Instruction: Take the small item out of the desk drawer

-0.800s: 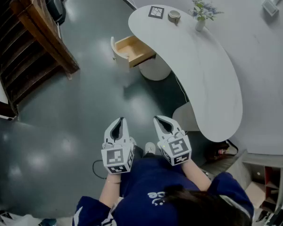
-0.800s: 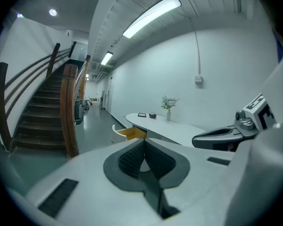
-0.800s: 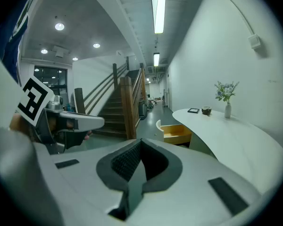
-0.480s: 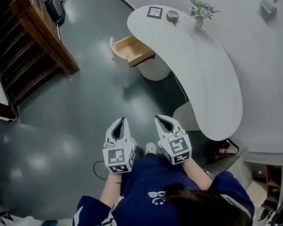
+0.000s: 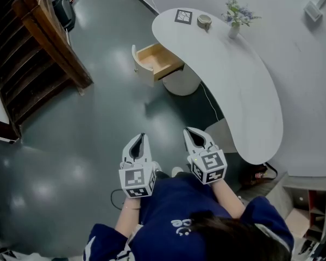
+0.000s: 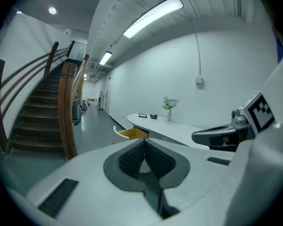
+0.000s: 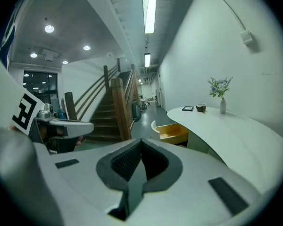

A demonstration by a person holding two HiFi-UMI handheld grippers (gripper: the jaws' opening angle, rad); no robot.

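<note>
Open dark floor ahead, running from the near claws to the far desk. Hemmed on the left by a wooden staircase and on the right by the long curved edge of the white tabletop. Right claw near that edge's closest bulge, left claw just beside it over bare floor. Pressed together on nothing, left and right alike, tilted slightly down. Far off, under the tabletop's far left end, the drawer standing pulled out over the floor. Pale wood inside, white rounded front. Small item not made out within from here. Set at the tabletop's far end: a marker card, a small bowl and a vase of flowers.
</note>
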